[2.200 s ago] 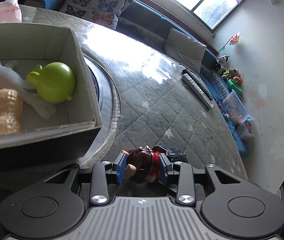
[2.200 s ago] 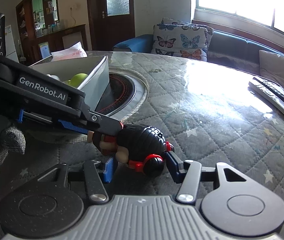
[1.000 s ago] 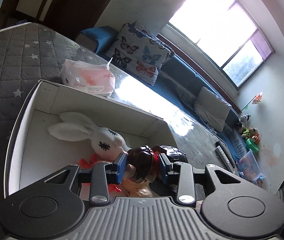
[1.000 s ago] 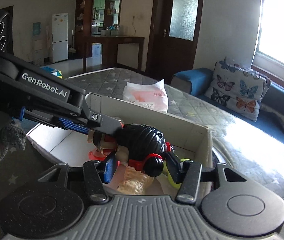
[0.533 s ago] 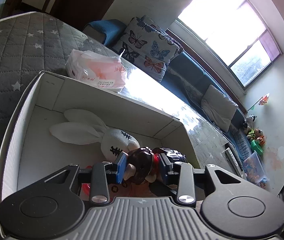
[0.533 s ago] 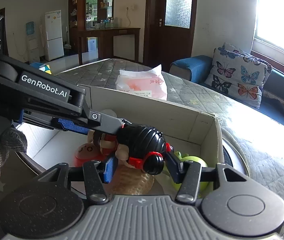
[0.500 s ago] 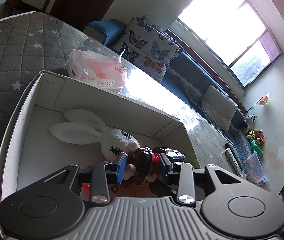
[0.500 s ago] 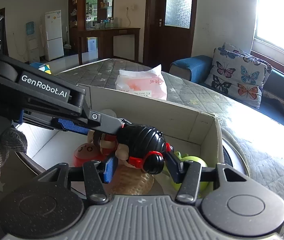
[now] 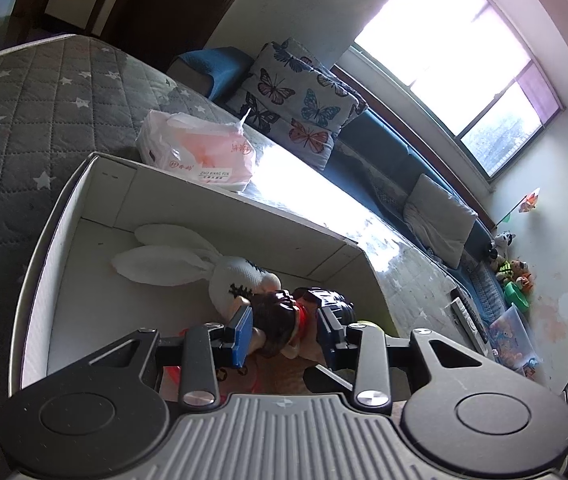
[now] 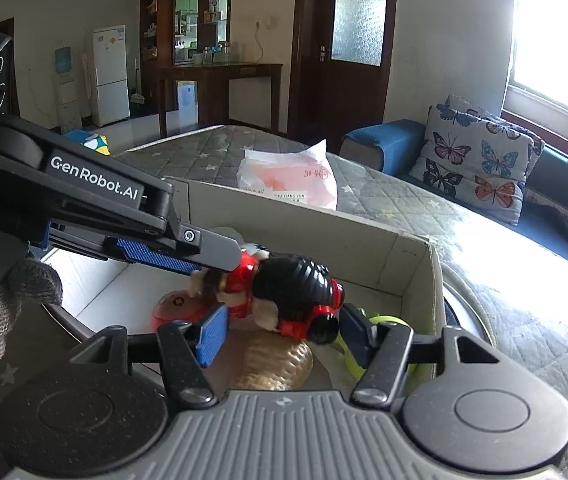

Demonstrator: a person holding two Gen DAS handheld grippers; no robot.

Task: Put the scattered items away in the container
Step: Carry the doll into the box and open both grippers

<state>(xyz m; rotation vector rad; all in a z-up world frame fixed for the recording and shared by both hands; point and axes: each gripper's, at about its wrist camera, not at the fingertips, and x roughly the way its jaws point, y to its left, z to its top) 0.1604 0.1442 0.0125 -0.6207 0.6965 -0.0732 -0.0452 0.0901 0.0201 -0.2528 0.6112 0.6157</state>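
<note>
Right gripper (image 10: 281, 330), jaws just widened off the one doll (image 10: 284, 290) at lower centre; left gripper (image 9: 284, 326) still clamps it above the one box (image 9: 219, 196).

Two wrist fisheyes looking steeply down into one white box (image 9: 63, 216) at close range.
Left wrist facing toward window (image 9: 456, 60) and sofa; right wrist facing toward door (image 10: 356, 40) and fridge (image 10: 109, 76); both sharing the box (image 10: 416, 276), toy figure (image 9: 279, 320) (image 10: 288, 288) and pink bag (image 9: 199, 152) (image 10: 290, 182).
</note>
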